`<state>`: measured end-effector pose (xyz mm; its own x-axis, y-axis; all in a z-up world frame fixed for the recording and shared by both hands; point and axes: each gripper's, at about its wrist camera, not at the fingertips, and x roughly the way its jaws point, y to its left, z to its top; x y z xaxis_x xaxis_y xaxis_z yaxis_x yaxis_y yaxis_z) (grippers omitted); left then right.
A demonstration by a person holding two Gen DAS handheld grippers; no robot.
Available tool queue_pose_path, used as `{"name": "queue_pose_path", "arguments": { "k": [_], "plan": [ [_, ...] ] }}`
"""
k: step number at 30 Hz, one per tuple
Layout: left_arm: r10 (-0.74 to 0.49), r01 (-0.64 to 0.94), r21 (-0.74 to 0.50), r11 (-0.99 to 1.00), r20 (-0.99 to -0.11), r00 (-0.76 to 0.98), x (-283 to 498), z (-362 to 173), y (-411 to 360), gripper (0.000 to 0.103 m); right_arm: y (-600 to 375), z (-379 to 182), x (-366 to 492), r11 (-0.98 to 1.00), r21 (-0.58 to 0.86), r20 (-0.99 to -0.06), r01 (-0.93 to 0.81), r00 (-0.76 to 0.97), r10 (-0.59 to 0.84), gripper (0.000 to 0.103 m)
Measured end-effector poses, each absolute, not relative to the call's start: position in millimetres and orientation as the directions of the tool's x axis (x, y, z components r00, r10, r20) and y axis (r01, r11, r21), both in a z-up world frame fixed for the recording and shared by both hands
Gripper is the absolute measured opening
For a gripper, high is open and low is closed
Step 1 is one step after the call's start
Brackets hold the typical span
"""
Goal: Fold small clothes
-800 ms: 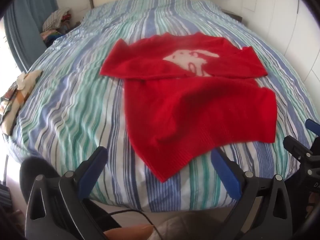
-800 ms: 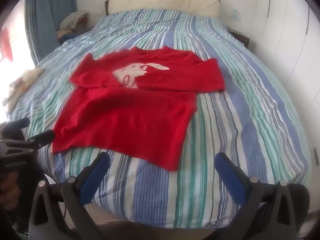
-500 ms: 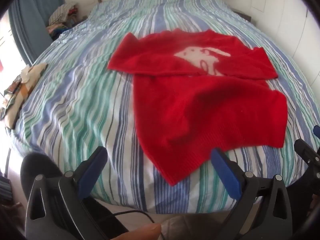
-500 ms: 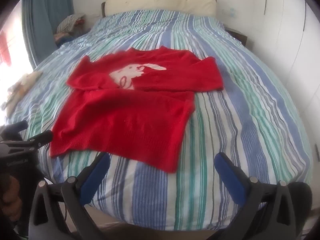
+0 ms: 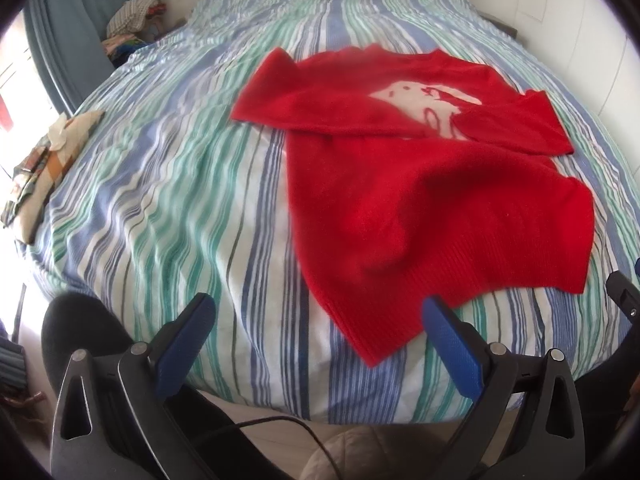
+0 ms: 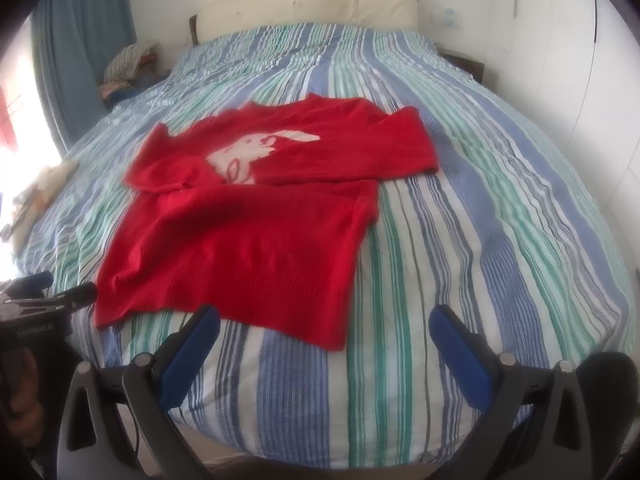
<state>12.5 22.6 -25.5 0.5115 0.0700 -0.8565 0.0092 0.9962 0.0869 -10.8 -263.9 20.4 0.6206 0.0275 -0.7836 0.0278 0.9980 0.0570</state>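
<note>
Left wrist view: the left gripper (image 5: 316, 320) is held wide and empty over the near hem of a red sweater (image 5: 432, 200), spread on a striped duvet (image 5: 168, 184); loose bedding could be pinched with the knit.

Right wrist view: the right gripper (image 6: 324, 330) is spread empty; a folded cloth (image 6: 44, 184) lies well clear.

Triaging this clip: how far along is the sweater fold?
Done: both sleeves lie folded across the red sweater's chest. In hand: nothing; left tool and right tool are open, short of the hem. Left: fold the body up from the hem.
</note>
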Motion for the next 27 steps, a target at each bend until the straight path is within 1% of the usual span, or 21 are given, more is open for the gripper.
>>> {"name": "queue_pose_path", "arguments": {
  "k": [27],
  "plan": [
    [0.064,0.023,0.089,0.996,-0.852,0.520,11.4,-20.5,20.6,0.103,-259.4,20.3,-12.2,0.999,0.050,-0.788,0.016,0.615,0.030,0.103]
  ]
}}
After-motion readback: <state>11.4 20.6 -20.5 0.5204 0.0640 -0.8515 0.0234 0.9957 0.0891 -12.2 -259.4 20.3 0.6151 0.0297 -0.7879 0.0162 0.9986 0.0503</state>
